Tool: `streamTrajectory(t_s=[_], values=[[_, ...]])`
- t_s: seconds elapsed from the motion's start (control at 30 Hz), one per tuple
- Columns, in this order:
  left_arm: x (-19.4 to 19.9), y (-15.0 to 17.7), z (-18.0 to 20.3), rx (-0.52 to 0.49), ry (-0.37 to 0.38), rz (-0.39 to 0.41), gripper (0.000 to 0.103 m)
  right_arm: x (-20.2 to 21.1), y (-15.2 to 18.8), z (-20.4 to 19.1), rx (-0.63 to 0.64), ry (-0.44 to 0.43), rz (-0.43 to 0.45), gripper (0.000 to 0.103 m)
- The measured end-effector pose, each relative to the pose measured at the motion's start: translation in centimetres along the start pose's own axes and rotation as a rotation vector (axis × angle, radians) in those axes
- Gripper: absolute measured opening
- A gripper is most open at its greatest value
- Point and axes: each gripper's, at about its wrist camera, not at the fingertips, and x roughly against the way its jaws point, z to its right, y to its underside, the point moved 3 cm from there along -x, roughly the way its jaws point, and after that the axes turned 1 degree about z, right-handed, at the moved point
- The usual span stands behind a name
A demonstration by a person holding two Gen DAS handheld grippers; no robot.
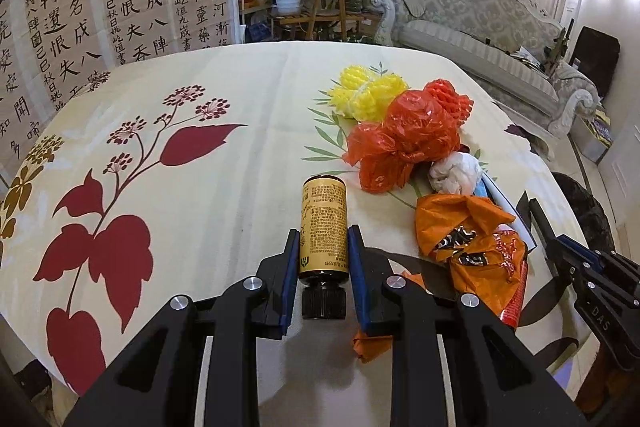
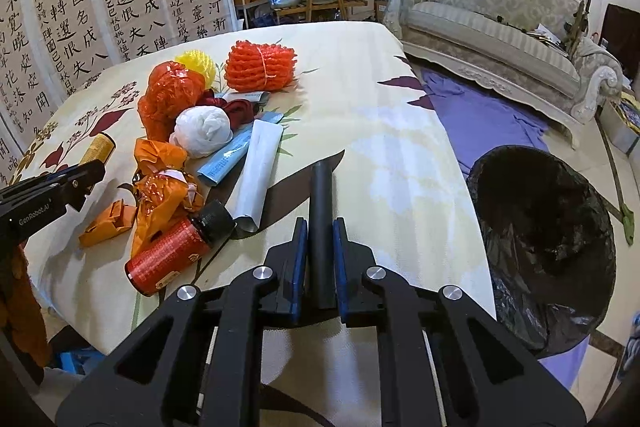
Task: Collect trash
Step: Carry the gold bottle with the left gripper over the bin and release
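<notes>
In the left wrist view, the left gripper (image 1: pixel 323 251) is clenched on a gold-labelled bottle (image 1: pixel 323 227), its pads pressed to the bottle's sides and the black cap pointing back toward the camera; the bottle sits over the near part of the table (image 1: pixel 180 99), which is covered by a cream cloth with red leaves. Still lying toward the table's right edge are a yellow foam net (image 1: pixel 366 93), a red plastic bag (image 1: pixel 404 139), a white wad (image 1: pixel 456 173) and a crumpled orange wrapper (image 1: pixel 468 235), touching one another in a loose heap. The right gripper shows only as a black frame at the right border. In the right wrist view, the right gripper (image 2: pixel 321 255) is closed tight on a thin black tube (image 2: pixel 321 211), held over the table near its right edge. Beside the table on the floor stands a bin lined with a black bag (image 2: pixel 548 227); its inside is dark, and I cannot tell whether anything lies in it. On the table remain an orange foam net (image 2: pixel 260 67), a pale flat pouch (image 2: pixel 260 163), a blue packet (image 2: pixel 236 155) and a red-labelled bottle (image 2: pixel 176 253) lying on its side near the front edge. Judging by this, the collecting is at an early to middle stage: two pieces are gripped, none visibly binned, and most of the heap is left.
</notes>
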Motion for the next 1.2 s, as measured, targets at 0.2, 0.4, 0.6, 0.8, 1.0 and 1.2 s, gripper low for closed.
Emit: streamTrajectory(t_s=[0.2,0.4,0.6,0.8,1.0,1.2], values=[[1.4,-0.4,0.4,-0.001,-0.007,0.043,0.025,1.1,-0.1,0.4,-0.006,0.009,0.023,0.013],[3.8,-1.4,2.9,-0.011,0.043,0.117,0.025,3.0,-0.5,2.2,-0.027,0.05,0.066,0.013],[4.7,-2.4,7.9,-0.073,0.134,0.159,0.025,4.9,-0.6,6.6,-0.091,0.137,0.111,0.013],[3.2,-2.8,14.7,-0.144,0.238,0.154,0.025,5.7,-0.2,12.4,-0.172,0.235,0.125,0.013],[1.4,-3.0,20.9,-0.211,0.308,0.146,0.025,5.4,0.3,17.2,-0.229,0.293,0.132,0.013],[-0.7,-2.9,25.8,-0.261,0.346,0.126,0.025,4.6,0.6,20.8,-0.267,0.316,0.134,0.013]])
